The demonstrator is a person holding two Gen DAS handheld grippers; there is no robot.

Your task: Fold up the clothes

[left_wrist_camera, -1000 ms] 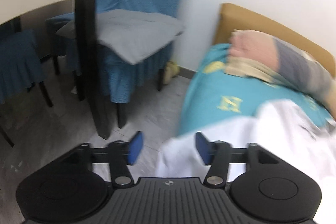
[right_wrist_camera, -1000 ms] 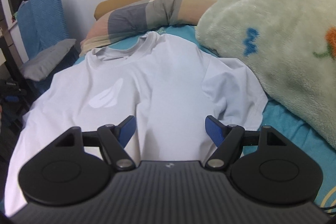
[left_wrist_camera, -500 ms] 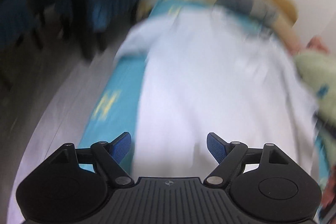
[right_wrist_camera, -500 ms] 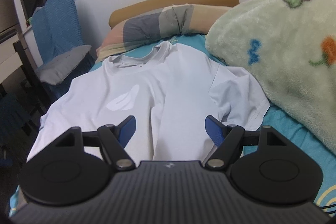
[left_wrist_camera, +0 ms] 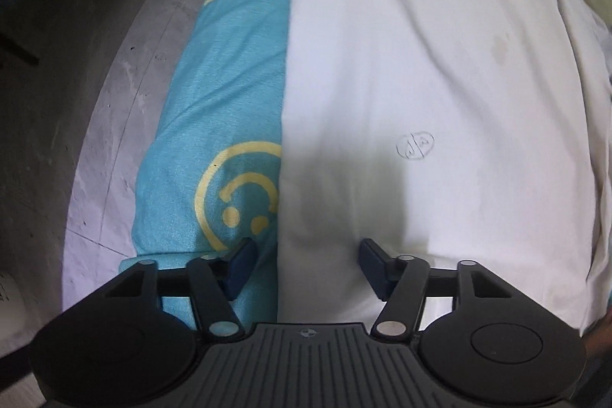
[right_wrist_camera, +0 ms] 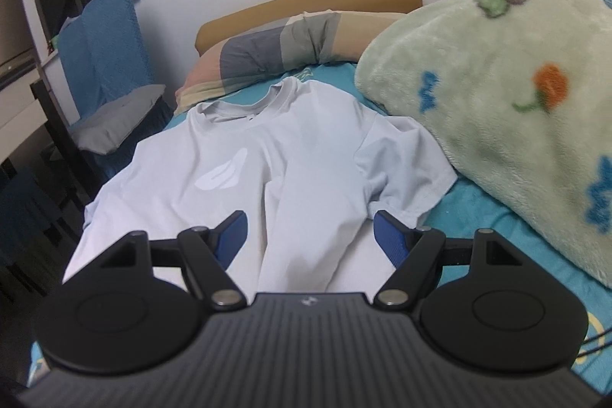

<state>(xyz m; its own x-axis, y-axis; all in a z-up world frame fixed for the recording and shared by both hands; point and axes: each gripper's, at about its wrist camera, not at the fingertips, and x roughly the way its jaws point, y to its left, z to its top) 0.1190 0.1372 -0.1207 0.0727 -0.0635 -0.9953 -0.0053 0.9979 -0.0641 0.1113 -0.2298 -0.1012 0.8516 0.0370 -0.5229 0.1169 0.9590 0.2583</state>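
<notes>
A white T-shirt (right_wrist_camera: pixel 290 155) lies spread front-up on the teal bed sheet (right_wrist_camera: pixel 493 217), collar toward the pillow. In the left wrist view the shirt (left_wrist_camera: pixel 420 83) fills the right side, its left edge running straight down the sheet (left_wrist_camera: pixel 229 102). My left gripper (left_wrist_camera: pixel 306 268) is open, just above the shirt's lower left edge, one finger over the sheet, one over the shirt. My right gripper (right_wrist_camera: pixel 310 238) is open and empty, hovering over the shirt's lower middle.
A green fleece blanket (right_wrist_camera: pixel 516 109) is heaped on the bed's right side, touching the shirt's sleeve. A striped pillow (right_wrist_camera: pixel 290 48) lies at the headboard. A blue-covered chair (right_wrist_camera: pixel 111 64) stands left of the bed. Grey floor (left_wrist_camera: pixel 76 102) borders the bed's left edge.
My left gripper has swung from the chair and floor down over the shirt's lower left edge and opened wider. My right gripper has drawn back slightly and stayed open.
</notes>
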